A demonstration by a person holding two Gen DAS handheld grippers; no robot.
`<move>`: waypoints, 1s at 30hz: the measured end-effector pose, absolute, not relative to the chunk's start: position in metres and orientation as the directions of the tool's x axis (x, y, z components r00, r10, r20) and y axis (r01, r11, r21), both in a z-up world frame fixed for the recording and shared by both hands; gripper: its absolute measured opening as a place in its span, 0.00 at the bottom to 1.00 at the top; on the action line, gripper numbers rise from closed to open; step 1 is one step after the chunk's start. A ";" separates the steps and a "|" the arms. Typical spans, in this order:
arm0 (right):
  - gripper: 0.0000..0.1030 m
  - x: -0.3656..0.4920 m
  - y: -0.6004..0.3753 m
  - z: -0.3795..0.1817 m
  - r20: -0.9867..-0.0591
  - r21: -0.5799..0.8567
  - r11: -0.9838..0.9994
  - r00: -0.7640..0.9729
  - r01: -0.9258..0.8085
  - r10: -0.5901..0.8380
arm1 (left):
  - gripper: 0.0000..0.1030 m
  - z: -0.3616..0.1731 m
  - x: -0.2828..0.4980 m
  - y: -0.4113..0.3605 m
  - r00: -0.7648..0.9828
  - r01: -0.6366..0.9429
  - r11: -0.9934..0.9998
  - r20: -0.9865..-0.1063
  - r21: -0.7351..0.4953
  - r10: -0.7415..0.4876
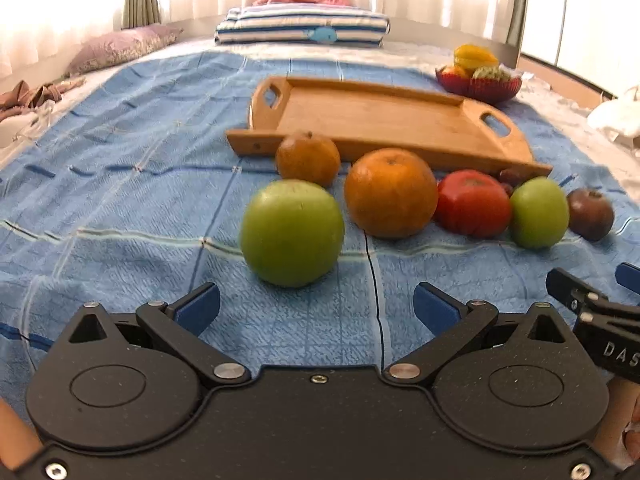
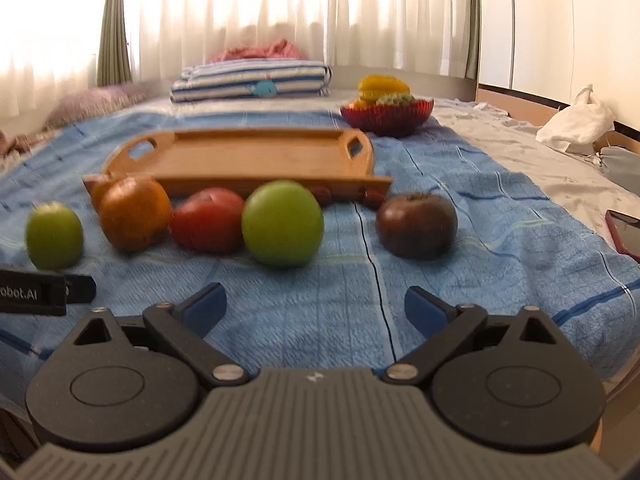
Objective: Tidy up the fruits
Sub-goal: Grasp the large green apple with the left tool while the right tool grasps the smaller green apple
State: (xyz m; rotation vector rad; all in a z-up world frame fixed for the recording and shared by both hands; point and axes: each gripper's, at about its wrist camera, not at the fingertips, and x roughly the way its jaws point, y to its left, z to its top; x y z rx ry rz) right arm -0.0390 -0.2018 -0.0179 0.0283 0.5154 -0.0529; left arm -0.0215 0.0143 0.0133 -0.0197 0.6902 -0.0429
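Observation:
Fruits lie in a row on a blue blanket in front of an empty wooden tray (image 1: 384,116) (image 2: 248,156). My left gripper (image 1: 316,308) is open and empty, just short of a green apple (image 1: 292,232) (image 2: 54,236). Behind it are a small orange (image 1: 308,158), a big orange (image 1: 390,192) (image 2: 134,214), a red tomato (image 1: 472,204) (image 2: 208,220), a second green apple (image 1: 538,212) (image 2: 282,228) and a dark purple fruit (image 1: 590,214) (image 2: 416,224). My right gripper (image 2: 316,306) is open and empty, just short of the second green apple.
A red bowl (image 1: 480,86) (image 2: 388,118) with several fruits stands behind the tray at the right. A striped folded blanket (image 2: 252,80) lies at the back. A phone (image 2: 626,236) and a white bag (image 2: 576,122) lie to the right. Small dark fruits (image 2: 372,196) rest by the tray's front edge.

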 end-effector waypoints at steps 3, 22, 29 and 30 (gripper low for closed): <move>0.92 -0.043 -0.201 -0.008 -0.443 0.030 0.999 0.896 0.042 -0.025 | 1.00 0.024 -0.032 0.016 0.820 0.041 0.999 -0.570 -0.017 -0.043; 0.55 -0.005 -0.194 -0.003 -0.428 0.103 0.994 0.904 0.037 0.011 | 0.58 0.031 -0.015 0.024 0.856 0.037 0.999 -0.516 0.001 -0.031; 0.54 0.001 -0.188 -0.007 -0.426 0.067 0.997 0.905 0.043 -0.011 | 0.54 0.022 -0.012 0.025 0.845 0.054 0.999 -0.533 -0.003 -0.047; 0.54 0.002 -0.188 -0.007 -0.427 0.064 0.997 0.904 0.044 -0.013 | 0.54 0.022 -0.012 0.024 0.847 0.056 0.998 -0.530 0.001 -0.047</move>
